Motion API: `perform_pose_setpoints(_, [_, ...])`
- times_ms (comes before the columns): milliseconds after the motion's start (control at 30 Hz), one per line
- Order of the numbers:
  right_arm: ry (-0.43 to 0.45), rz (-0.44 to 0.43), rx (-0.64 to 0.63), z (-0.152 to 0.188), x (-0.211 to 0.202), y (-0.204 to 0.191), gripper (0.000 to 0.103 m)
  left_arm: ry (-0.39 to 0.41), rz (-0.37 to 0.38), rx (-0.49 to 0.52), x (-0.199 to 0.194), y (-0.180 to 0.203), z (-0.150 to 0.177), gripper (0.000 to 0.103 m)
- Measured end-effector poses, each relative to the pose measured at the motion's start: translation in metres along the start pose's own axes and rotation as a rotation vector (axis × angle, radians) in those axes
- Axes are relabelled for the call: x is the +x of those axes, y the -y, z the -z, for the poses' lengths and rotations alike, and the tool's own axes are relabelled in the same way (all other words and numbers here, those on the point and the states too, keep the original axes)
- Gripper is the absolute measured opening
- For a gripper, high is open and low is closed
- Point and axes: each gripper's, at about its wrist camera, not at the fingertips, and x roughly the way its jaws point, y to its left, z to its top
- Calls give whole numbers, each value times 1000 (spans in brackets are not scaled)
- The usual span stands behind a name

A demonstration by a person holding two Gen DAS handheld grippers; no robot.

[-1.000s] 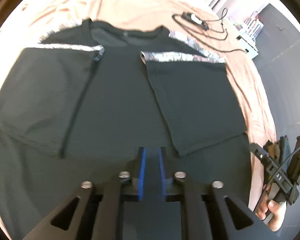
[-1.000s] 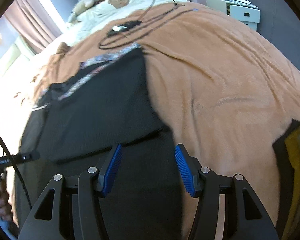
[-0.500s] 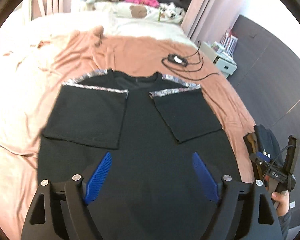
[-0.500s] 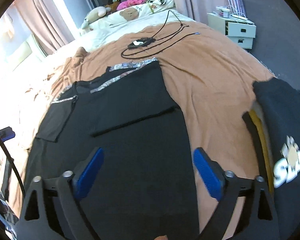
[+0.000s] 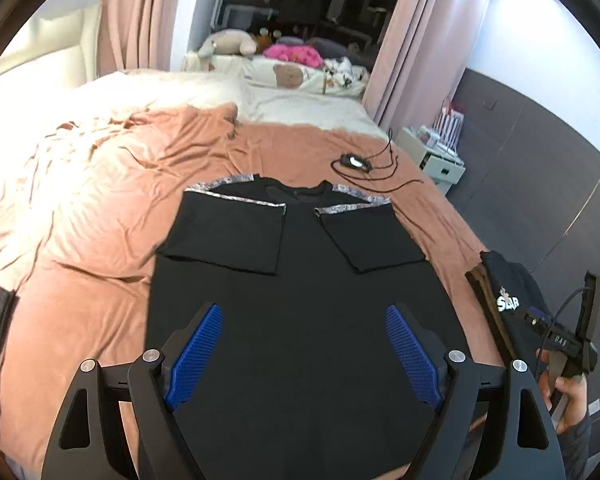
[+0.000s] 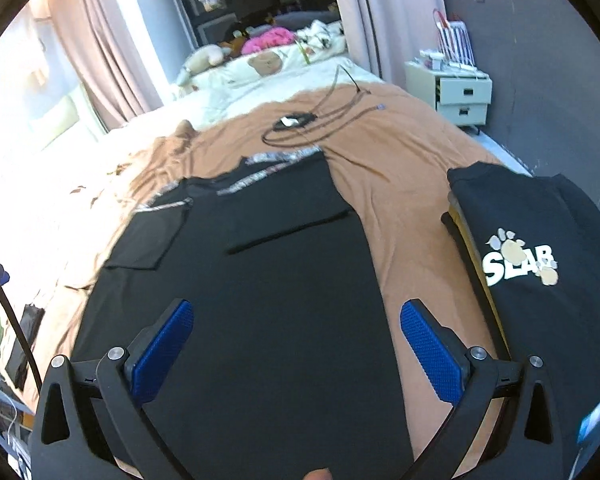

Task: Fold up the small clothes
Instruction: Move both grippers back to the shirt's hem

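Observation:
A black T-shirt [image 5: 300,280] lies flat on the brown blanket, collar at the far end, both patterned-edged sleeves folded inward onto its body. It also shows in the right wrist view [image 6: 268,264]. My left gripper [image 5: 304,344] is open and empty, raised above the shirt's near hem. My right gripper [image 6: 296,344] is open and empty, above the shirt's near right part. The right gripper also shows in the left wrist view [image 5: 568,344], held by a hand at the bed's right edge.
A stack of folded clothes topped by a dark shirt with a white logo [image 6: 532,264] sits at the right, also in the left wrist view [image 5: 504,296]. A black device with cables [image 5: 356,162] lies beyond the collar. A white bedside cabinet [image 6: 460,96] stands at the right.
Both grippers opened wide and pulled up and back from the shirt, so more of the bed and room shows. The left jaws were nearly shut a second ago.

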Motion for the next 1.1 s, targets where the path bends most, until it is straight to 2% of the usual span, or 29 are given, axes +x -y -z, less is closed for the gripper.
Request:
perform_pose_setpoints(167, [56,-15,-34,22,-39,-13,103,22,-32,-2,-43,-15,27,88])
perform_pose_setpoints(367, [79,-17,-73,51,-61,-40,103,94,-33,-80,-86,-44,58,96])
perform_pose_setpoints(467, [124,0,-103,63,-76,-55,103,101,-66,-95,-103,-60,70,96])
perform_pose_setpoints(533, [134,0,-105,71,-84,-58,103,128,-96,-126,-116,-73,81,103])
perform_pose_setpoints(567, [133,-2,-103,74,-82,-58,103,130,-102,-139,-121,-81,88,103])
perform_pose_setpoints(733, [169,-8,-79,97,-94,-60,103,136,-110,-177,-132,-107,113,103])
perform_pose_setpoints(867, [135,-29,-144,108,-92,-58,103,123,-139,-194,-134,-124,135,103])
perform_pose_setpoints(933, [136,-55,-136,110,-96,-47,103,109,-148,-179,-133,-132,149,103])
perform_pose_setpoints(1000, [140,-47,-122,108,-97,-37,103,93,-171,-184,-131,-141,161,103])
perform_pose_setpoints(1100, [114,-82,-85,107,-96,-21,103,59,-152,-203,-124,-155,179,103])
